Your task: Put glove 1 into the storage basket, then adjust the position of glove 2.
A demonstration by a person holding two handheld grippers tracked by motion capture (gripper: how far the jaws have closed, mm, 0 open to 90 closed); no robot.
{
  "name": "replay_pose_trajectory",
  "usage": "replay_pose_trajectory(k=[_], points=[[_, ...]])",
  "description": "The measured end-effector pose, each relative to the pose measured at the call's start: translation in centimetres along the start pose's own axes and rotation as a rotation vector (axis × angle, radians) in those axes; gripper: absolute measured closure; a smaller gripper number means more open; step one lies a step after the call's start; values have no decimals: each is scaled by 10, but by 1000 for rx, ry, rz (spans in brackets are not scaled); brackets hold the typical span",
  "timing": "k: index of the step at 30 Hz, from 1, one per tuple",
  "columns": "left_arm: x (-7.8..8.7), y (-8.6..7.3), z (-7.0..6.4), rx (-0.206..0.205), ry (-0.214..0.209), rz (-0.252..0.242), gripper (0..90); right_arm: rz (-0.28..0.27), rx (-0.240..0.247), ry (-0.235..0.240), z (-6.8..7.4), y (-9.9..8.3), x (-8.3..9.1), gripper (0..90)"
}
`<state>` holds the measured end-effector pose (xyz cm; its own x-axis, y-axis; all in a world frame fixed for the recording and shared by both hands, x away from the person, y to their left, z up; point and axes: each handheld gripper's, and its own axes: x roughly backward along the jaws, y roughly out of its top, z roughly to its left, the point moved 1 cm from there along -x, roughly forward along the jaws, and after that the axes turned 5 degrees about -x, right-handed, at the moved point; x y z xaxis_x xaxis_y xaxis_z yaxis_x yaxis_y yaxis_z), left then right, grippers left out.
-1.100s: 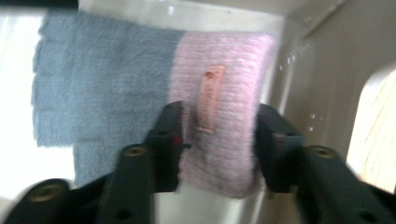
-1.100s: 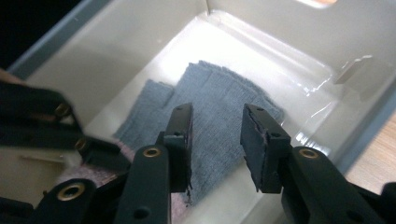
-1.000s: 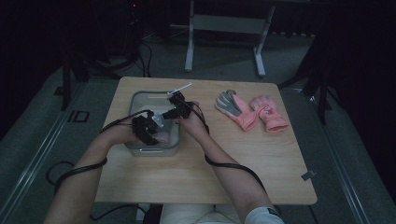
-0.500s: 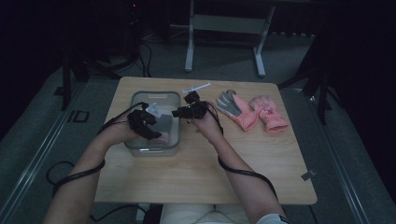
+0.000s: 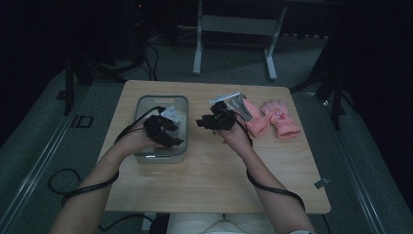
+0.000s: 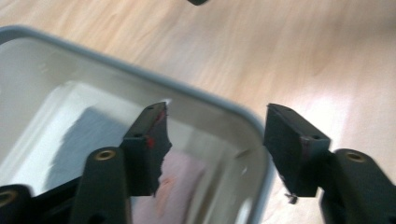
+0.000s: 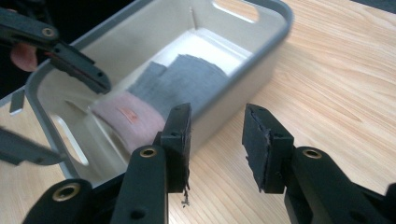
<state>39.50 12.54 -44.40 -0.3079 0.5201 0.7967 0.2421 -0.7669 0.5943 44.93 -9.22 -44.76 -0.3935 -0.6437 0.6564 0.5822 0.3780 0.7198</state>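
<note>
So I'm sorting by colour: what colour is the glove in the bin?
Pink glove, clearest in right gripper view.

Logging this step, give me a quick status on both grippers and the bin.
Both grippers open, empty. Glove inside grey bin. Two gloves wait on table; nothing blocking.

Dim room; grey floor (image 5: 58, 161); white metal stand (image 5: 234, 29) behind table (image 5: 204, 185)

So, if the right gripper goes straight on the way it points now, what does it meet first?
Probably the near wall of the grey bin: the right gripper, jaws open and empty, points at it over bare table. Depth is unclear.
</note>
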Motion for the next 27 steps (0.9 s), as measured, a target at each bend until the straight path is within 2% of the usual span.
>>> replay_pose_trajectory(k=[1, 2, 3, 4, 6, 8, 10, 14, 17, 18, 19, 20, 21, 22, 26, 27], points=[[-3, 2, -2, 3, -19, -3, 313, -2, -4, -4, -2, -2, 2, 618], [-3, 2, -2, 3, -19, -3, 253, -2, -4, -4, -2, -2, 2, 618], [-6, 4, -6, 9, -43, -14, 253, -5, -6, -9, -6, -4, 5, 618], [-11, 7, -10, 11, -65, -15, 115, -10, -13, -20, -12, -8, 12, 618], [-15, 9, -13, 22, -63, -13, 90, -11, -17, -23, -13, -9, 14, 618], [-21, 13, -19, 15, -69, -2, 19, -14, -14, -41, -22, -15, 21, 613], [-26, 16, -25, 20, -83, -13, 19, -17, -14, -45, -24, -17, 22, 613], [-35, 28, -44, -25, -50, -44, 19, -24, -17, -60, -36, -27, 32, 609], [-39, 32, -51, -40, -48, -64, 19, -24, -14, -68, -42, -33, 36, 606], [-42, 36, -60, -50, -56, -75, 19, -31, -11, -74, -45, -36, 39, 602], [-42, 36, -60, -50, -56, -75, 19, -31, -11, -74, -45, -36, 39, 602], [-45, 37, -66, -55, -62, -93, 20, -39, -13, -83, -50, -40, 44, 602], [-49, 38, -72, -40, -56, -109, 21, -42, -13, -91, -52, -42, 46, 602], [-49, 38, -72, -40, -56, -109, 26, -43, -14, -100, -55, -44, 48, 603], [-61, 37, -88, -51, -78, -116, 29, -46, -18, -119, -66, -49, 54, 603], [-67, 36, -94, -60, -91, -104, 31, -45, -13, -133, -73, -52, 58, 603]])
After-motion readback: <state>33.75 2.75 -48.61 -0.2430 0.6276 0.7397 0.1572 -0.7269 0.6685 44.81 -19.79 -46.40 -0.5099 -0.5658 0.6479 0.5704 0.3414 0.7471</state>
